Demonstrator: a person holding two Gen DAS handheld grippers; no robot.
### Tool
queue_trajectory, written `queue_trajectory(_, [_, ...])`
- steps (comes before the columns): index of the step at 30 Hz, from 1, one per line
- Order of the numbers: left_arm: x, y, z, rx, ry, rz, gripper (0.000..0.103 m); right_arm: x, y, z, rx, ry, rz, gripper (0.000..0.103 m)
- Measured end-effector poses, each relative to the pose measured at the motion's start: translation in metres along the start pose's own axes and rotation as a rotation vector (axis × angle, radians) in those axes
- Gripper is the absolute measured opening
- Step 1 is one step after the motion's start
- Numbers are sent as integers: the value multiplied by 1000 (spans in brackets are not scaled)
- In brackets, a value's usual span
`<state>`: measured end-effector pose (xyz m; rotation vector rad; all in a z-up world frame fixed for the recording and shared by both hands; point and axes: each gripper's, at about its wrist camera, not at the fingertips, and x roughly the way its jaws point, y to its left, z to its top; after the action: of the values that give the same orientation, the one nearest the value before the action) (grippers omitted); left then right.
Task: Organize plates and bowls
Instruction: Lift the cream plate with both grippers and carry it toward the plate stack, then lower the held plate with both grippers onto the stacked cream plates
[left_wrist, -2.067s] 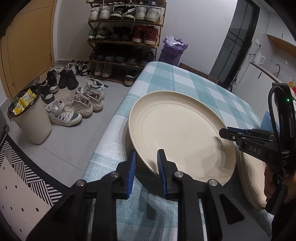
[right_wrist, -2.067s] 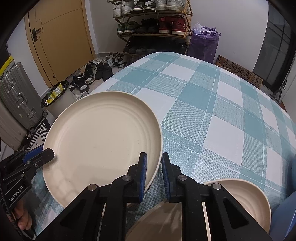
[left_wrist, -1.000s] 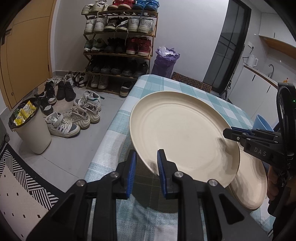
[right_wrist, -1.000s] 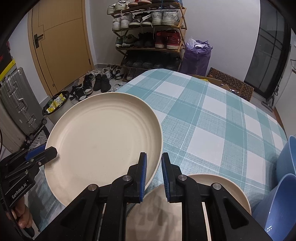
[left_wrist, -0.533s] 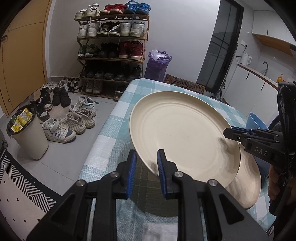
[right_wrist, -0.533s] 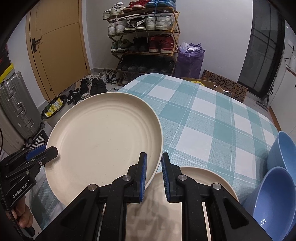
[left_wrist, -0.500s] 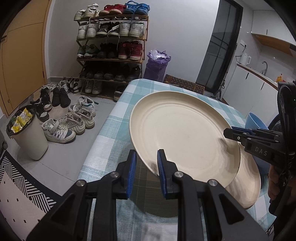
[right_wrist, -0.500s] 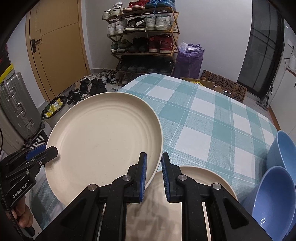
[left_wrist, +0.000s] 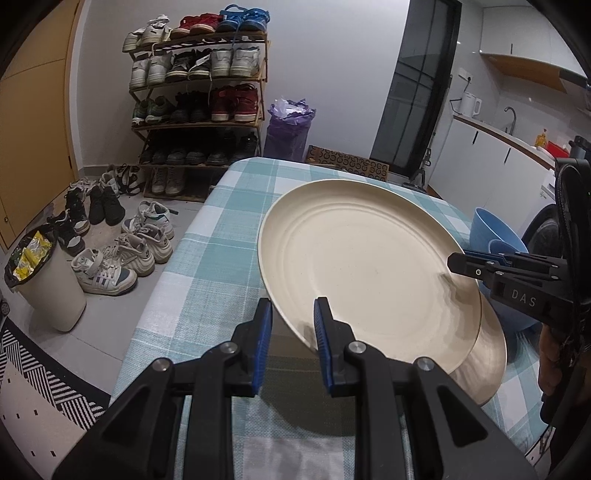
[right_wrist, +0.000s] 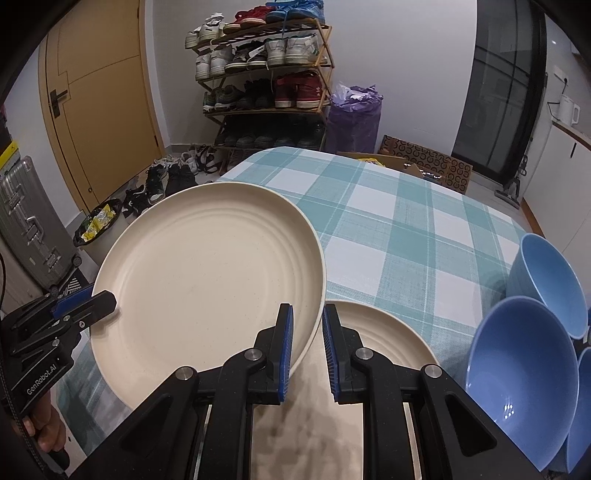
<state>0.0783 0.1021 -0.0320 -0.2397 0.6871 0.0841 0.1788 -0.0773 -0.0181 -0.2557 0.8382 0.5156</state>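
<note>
Jaws of both the left gripper (left_wrist: 292, 328) and right gripper (right_wrist: 307, 341) pinch the lifted plate (left_wrist: 365, 273) (opposite rims). Lower it level, seemingly centred, onto the second plate (right_wrist: 384, 341).

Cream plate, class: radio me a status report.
Left gripper and right gripper both shut on large round cream plate, lifted. Second cream plate on checked tablecloth below. Blue bowls alongside, not blocking.

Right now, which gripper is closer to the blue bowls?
Right. The right gripper grips the lifted plate beside the blue bowls; the left gripper grips its far rim.
</note>
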Motion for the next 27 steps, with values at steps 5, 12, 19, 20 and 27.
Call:
queue_trajectory(5, [-1,-11,-2,19,2,-15,21,-8,-9,-9,19,0,-13,17])
queue_trajectory(12, [-1,-23,-4,43,5,-33,21,-19,-19,-20,42,-5,-29,17])
queue_trajectory(19, [-1,-35,-7,71,12,-47,21,-29,-28,-31,64,-4,-45,17])
queue_trajectory(20, [-1,-36,-7,74,12,-48,21,-30,-30,-33,68,-4,-47,17])
queue_trajectory(27, [0,-44,-9,92,17,-58,21,-33,-37,-46,88,6,-60,17])
